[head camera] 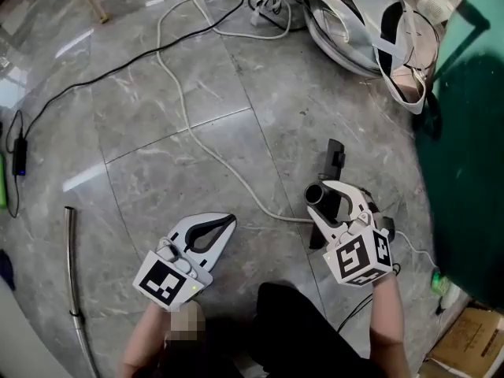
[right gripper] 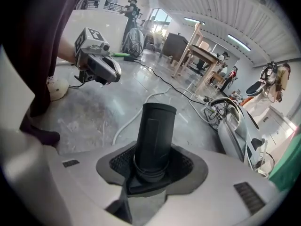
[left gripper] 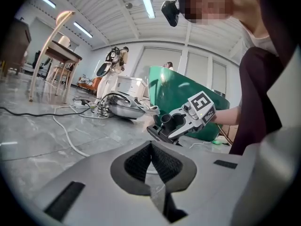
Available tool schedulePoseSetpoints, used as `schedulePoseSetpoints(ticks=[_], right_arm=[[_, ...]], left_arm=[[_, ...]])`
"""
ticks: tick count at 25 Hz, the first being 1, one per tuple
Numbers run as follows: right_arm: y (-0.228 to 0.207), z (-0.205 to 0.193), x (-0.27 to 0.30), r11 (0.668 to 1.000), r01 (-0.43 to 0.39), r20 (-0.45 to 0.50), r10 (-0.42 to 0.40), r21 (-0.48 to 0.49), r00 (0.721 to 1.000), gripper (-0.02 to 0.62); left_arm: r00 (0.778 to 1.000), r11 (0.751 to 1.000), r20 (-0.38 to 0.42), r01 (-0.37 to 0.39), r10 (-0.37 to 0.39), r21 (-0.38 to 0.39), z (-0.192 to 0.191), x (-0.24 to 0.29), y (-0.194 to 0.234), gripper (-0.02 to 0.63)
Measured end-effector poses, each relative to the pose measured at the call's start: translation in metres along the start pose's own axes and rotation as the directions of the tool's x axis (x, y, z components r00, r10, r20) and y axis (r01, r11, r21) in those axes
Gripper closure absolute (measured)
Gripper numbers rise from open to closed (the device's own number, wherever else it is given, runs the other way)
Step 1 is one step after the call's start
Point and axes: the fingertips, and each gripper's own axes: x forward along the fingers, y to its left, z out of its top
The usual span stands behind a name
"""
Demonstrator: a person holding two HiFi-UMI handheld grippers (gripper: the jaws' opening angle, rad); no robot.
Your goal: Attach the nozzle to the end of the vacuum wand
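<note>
My right gripper [head camera: 327,203] is shut on the black nozzle [head camera: 334,162], its pads clamped round the nozzle's round neck, and holds it above the floor at the right. The right gripper view shows that neck [right gripper: 155,135] standing up between the jaws, open end outward. Lower left of it, my left gripper [head camera: 224,225] is shut with nothing in it; its pads [left gripper: 141,161] meet. In the left gripper view the right gripper [left gripper: 181,121] and the nozzle [left gripper: 160,132] hang just ahead. A thin metal wand [head camera: 72,266] lies on the floor at the far left, apart from both grippers.
A white cable [head camera: 189,124] and a black cable [head camera: 79,85] snake across the grey marble floor. A white and grey appliance with tangled cords [head camera: 354,22] lies at the top right. A large green object [head camera: 465,132] fills the right edge, a cardboard box [head camera: 472,345] below it.
</note>
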Motion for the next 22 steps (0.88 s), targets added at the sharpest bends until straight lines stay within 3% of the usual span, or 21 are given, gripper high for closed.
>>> schedulePoseSetpoints(ticks=[10,17,19,22], right_arm=[[0.009,0.059,0.034,0.998,-0.068,0.099,0.067,0.003,0.993,0.400],[0.010,0.057,0.043,0.995,-0.092,0.122,0.088,0.033,0.989,0.400],[0.011,0.060,0.046,0.994,-0.100,0.137,0.094,0.037,0.986,0.400],[0.012,0.064,0.052,0.992,-0.120,0.155,0.114,0.026,0.981,0.400]], left_arm=[[0.986,0.986,0.022,-0.168,0.168,-0.010,-0.001,-0.068,0.048,0.597],[0.981,0.981,0.015,-0.192,0.193,-0.019,-0.010,-0.066,0.064,0.597],[0.973,0.973,0.014,-0.232,0.232,-0.002,-0.011,-0.070,0.073,0.597],[0.942,0.942,0.007,-0.335,0.335,0.013,-0.014,-0.092,0.095,0.597]])
